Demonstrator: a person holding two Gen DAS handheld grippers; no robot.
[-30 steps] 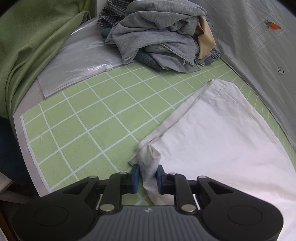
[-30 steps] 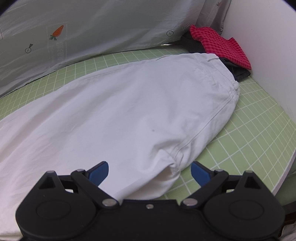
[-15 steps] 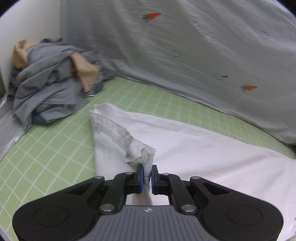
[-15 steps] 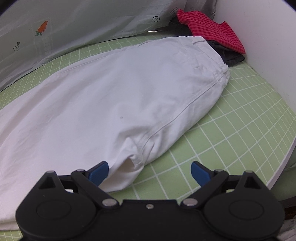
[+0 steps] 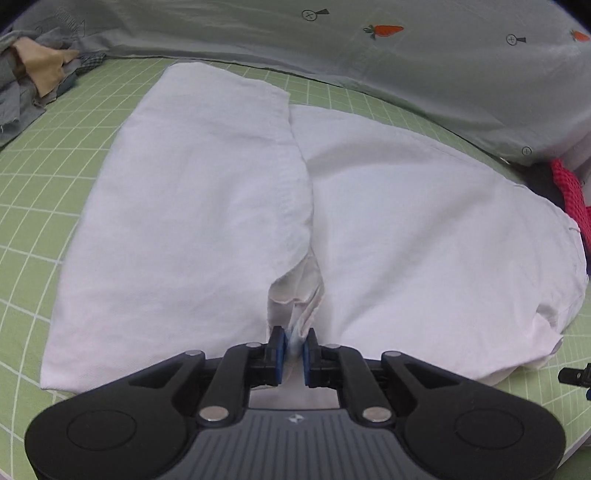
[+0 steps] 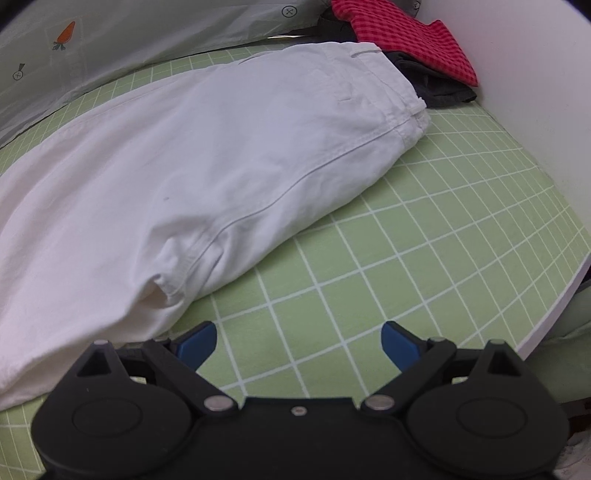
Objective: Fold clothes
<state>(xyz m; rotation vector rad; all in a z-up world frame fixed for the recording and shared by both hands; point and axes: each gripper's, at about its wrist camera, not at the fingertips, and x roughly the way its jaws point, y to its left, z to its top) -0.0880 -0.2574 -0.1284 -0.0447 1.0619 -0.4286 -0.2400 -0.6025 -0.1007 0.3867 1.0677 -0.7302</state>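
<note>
The left tongs (image 5: 293, 347) sit at the bottom centre of the left wrist view, their blue pads pressed nearly together on a bunched corner of the white trousers (image 5: 229, 206). From that pinch the hemmed leg end lies folded over the rest of the garment, its stitched hem running up the middle of the frame toward the upper centre. The trousers spread across most of the green grid mat (image 5: 40, 155), which shows at the left edge and in a strip along the top. A pile of grey clothes (image 5: 18, 85) with a tan piece in it sits in the upper left corner. A pale grey sheet printed with carrots (image 5: 384, 31) hangs across the top of the frame, and a red checked cloth (image 5: 570, 192) peeks in at the right edge.

In the right wrist view the right tongs (image 6: 299, 341) are at the bottom centre, spread wide with nothing between the blue pads, only bare mat (image 6: 424, 258) beneath them. The left pad is just beside the near edge of the trousers (image 6: 221, 147); whether it touches cannot be told. The garment fills the left and centre of this frame, its waistband end reaching the upper right, where it meets a dark garment (image 6: 439, 88) lying under the red checked cloth (image 6: 406, 33). The carrot sheet (image 6: 147, 33) runs along the upper left.
</note>
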